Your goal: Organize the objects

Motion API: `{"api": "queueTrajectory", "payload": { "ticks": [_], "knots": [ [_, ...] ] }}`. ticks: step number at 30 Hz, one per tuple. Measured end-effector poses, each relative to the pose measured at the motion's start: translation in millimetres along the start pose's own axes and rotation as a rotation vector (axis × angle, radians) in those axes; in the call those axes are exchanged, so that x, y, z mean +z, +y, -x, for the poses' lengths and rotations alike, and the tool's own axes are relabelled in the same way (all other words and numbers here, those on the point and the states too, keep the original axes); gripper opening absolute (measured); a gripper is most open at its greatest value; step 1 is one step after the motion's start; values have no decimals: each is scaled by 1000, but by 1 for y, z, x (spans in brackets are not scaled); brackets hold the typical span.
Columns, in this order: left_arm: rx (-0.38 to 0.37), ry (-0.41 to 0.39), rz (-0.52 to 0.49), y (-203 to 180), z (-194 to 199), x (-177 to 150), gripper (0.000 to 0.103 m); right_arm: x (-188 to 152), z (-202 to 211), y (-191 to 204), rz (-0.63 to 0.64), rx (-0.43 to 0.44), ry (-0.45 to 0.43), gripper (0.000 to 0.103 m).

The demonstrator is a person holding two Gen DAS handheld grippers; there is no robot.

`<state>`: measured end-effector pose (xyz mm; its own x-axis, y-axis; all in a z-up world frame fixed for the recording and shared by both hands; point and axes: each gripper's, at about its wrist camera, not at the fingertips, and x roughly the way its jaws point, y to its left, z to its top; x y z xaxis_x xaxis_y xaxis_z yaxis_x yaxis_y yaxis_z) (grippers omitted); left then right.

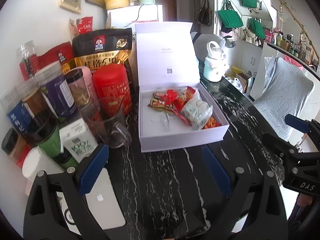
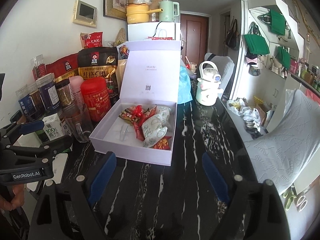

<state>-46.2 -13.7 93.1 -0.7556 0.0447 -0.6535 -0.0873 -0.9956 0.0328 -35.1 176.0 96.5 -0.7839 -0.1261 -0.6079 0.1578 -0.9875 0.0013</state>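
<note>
The white gift box (image 1: 180, 138) sits on the black marbled counter (image 1: 160, 180) with its hinged lid (image 1: 166, 54) standing upright at the back. Inside the box, snack packets (image 1: 160, 102) in red and brown wrappers lie toward the rear right, with a white-and-green wrapped pack (image 1: 197, 114) beside them and a small clear plastic item (image 1: 165, 122) on the bare box floor to the left.

The left gripper (image 1: 156, 172) hovers above the counter just in front of the box, jaws spread wide, nothing between the blue pads (image 1: 92, 172). The right gripper (image 2: 158, 178) holds a similar position in front of the box, jaws also wide apart and empty. Each gripper appears at the edge of the other's wrist view.

Left of the box, a dense group of containers stands against the wall: a red canister (image 1: 114, 88), a black oat bag (image 1: 102, 48), several clear jars with dark lids (image 1: 58, 92), a glass mug (image 1: 114, 128) and a small coconut-water carton (image 1: 78, 138). A white device with an apple logo (image 1: 104, 198) lies flat under the left gripper's left finger. A pale green kettle-shaped bottle (image 1: 214, 64) stands behind the box to the right, near a chair (image 1: 284, 100) with a leaf-patterned cover.
</note>
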Motion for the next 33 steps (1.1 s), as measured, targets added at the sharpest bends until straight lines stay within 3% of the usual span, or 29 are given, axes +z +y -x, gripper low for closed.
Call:
{"api": "queueTrajectory", "payload": {
  "ticks": [11,33],
  "knots": [
    [10,39,4,4,-4,-23,95,-22,1,9,7,-4,24,89],
    [-9,74,24,8,-10,-27,95,-22,-5,15,19,9,42,89]
  ]
}}
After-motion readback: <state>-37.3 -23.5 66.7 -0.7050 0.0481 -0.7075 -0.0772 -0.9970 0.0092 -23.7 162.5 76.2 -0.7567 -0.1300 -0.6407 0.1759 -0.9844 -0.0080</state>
